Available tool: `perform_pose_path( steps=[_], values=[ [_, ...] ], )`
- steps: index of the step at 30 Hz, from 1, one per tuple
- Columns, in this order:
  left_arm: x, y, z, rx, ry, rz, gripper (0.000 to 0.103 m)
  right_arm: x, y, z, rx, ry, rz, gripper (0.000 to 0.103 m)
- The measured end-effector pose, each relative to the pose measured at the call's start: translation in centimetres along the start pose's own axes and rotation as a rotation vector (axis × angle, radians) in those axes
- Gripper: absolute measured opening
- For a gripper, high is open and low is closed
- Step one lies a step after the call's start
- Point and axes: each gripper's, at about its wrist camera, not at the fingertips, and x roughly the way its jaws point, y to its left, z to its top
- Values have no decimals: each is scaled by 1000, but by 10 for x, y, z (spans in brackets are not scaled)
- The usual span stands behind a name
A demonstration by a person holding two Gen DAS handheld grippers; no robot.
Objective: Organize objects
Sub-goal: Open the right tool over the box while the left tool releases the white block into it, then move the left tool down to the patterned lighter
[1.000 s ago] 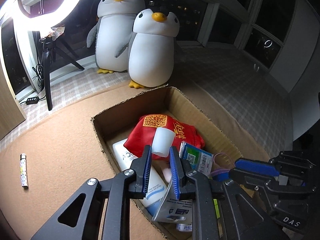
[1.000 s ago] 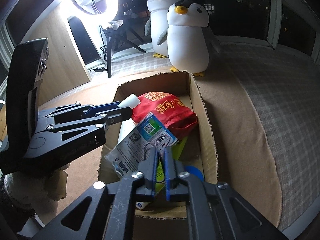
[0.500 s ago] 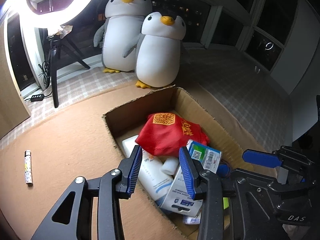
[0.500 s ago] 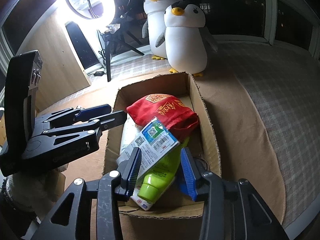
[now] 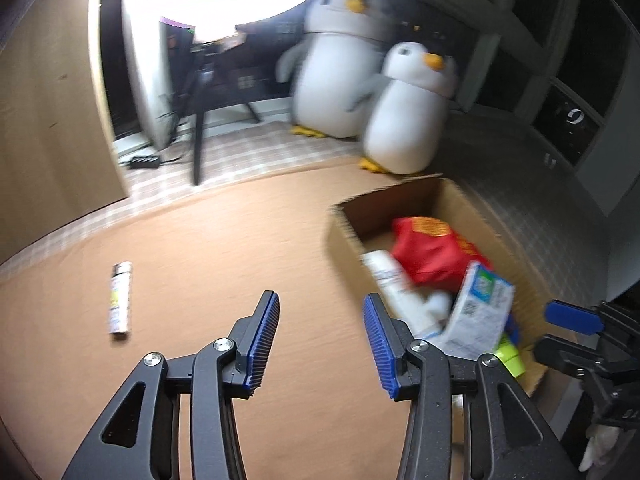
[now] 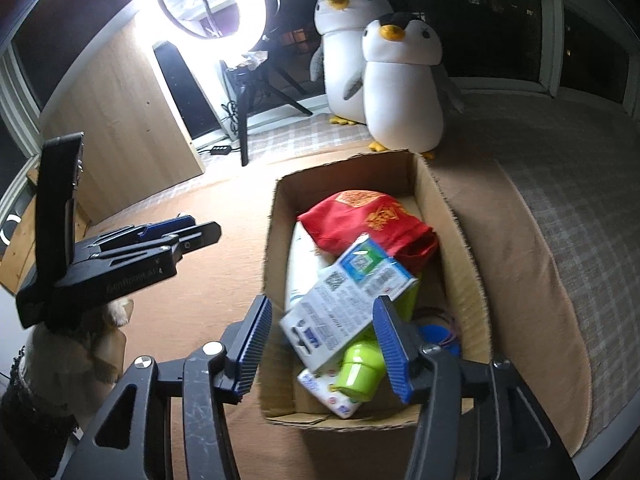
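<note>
Covering most of both views, the tan mat [image 5: 224,264] carries the open cardboard box [image 6: 460,248], which sits to the right of your left gripper [image 5: 320,340] and directly under your right gripper [image 6: 322,346]. Behind the box you have two plush penguins [image 6: 400,92] standing side by side on the checked cloth, near the ring light [image 6: 200,0] on its tripod. Inside the box, the red pouch [image 6: 368,224] lies toward the far end; a white tube [image 6: 302,268] runs along the left wall, and a printed carton [image 6: 352,296] leans across a green bottle [image 6: 360,368], with something blue in the near right corner, too hidden to name. Your left gripper hangs over bare mat with its jaws spread wide and nothing between them; your right one is likewise spread and empty above the box's near end. Out on the mat, well apart from the box, lies a small lighter [image 5: 120,298], though motion blur softens it.
</note>
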Motion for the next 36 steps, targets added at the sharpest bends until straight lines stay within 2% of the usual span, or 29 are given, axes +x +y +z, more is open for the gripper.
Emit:
perform_pose_path(
  steps=[9, 12, 17, 22, 27, 36],
  values=[
    [-3, 95, -17, -110, 18, 125, 48, 9, 31, -17, 2, 21, 9, 54],
    [2, 123, -23, -150, 35, 145, 52, 11, 42, -21, -8, 24, -11, 54],
    [16, 173, -24, -215, 80, 188, 55, 14, 68, -28, -70, 20, -93, 58],
    [32, 209, -18, -249, 123, 216, 56, 16, 87, -36, -81, 33, -80, 63],
    [50, 220, -7, -255, 156, 204, 56, 16, 97, -43, -67, 43, -65, 63],
    [85, 216, -1, -253, 211, 179, 55, 14, 101, -49, -40, 52, -71, 63]
  ],
)
